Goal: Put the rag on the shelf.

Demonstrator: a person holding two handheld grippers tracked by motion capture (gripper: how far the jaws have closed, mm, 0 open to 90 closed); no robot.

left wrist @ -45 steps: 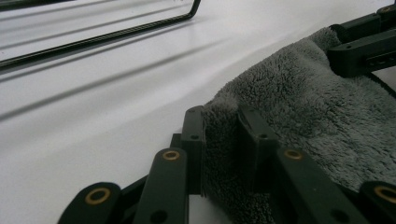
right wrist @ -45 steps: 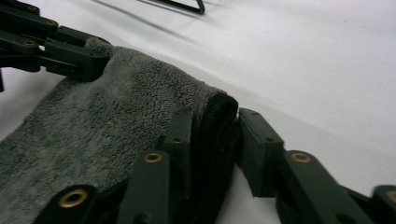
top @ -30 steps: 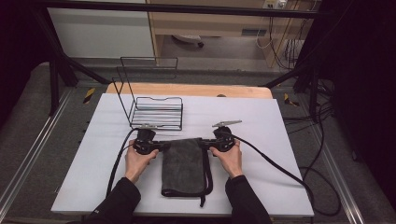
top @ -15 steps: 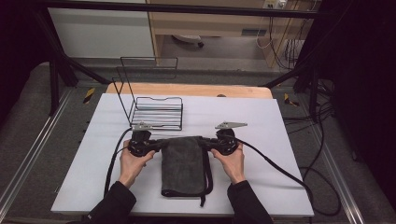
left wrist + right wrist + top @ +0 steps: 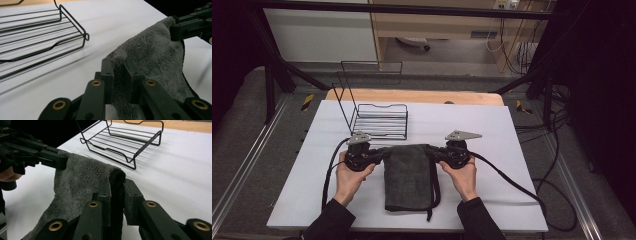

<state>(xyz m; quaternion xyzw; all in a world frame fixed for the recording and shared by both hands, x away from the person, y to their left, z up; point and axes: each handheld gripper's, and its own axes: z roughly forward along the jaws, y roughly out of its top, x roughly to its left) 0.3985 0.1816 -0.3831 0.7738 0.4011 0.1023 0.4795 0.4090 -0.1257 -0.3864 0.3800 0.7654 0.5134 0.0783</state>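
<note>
Both tongs pinching grey towel (image 5: pixel 408 175) corners — rack (image 5: pixel 379 120) beyond

The towel's (image 5: pixel 155 62) lower part ran off the bottom edge beside the wire rack (image 5: pixel 37 37), itself cut at the left edge.

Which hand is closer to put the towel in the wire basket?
Left, probably. The left gripper sits just below the wire basket, while the right gripper pinches the grey towel's other corner, farther off.
</note>
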